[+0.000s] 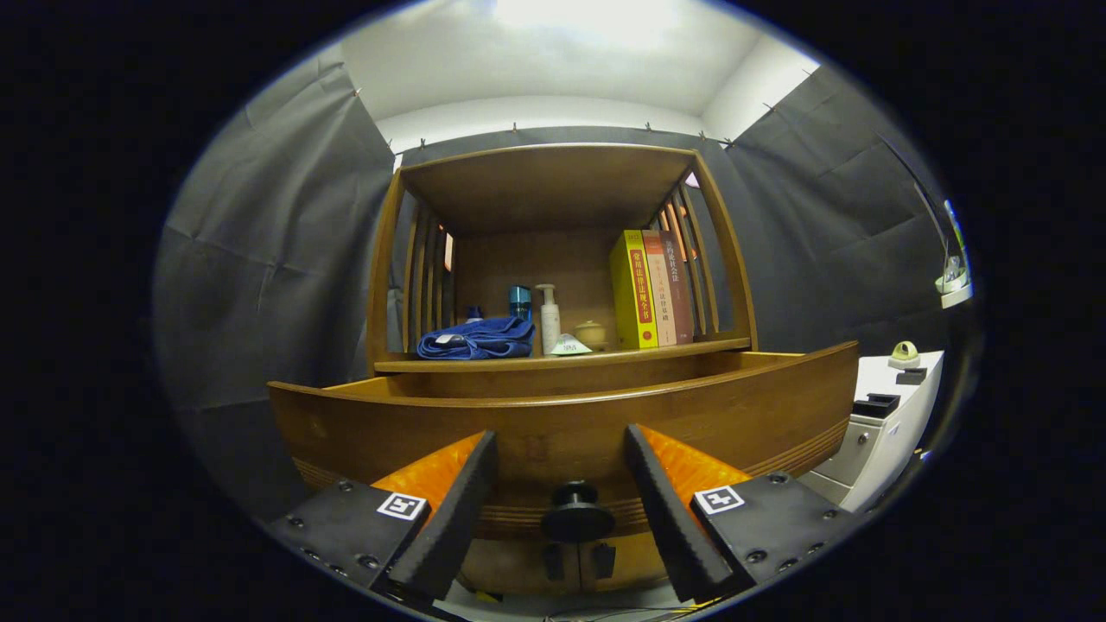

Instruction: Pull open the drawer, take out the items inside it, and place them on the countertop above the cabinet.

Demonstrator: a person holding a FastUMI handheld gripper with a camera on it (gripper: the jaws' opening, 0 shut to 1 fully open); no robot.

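A wooden cabinet has its drawer pulled out toward me; the curved front panel hides what lies inside. The drawer's dark round knob sits low between my fingers, with a gap on each side. My gripper is open, with its tips close to the drawer front. Above the drawer runs the countertop, roofed by a wooden shelf frame. On it lie a folded blue cloth, a blue bottle, a white pump bottle, a small pale packet and a round jar.
Three books stand upright at the right end of the countertop. Slatted wooden sides close in the countertop left and right. A white unit with small objects on top stands to the right of the cabinet.
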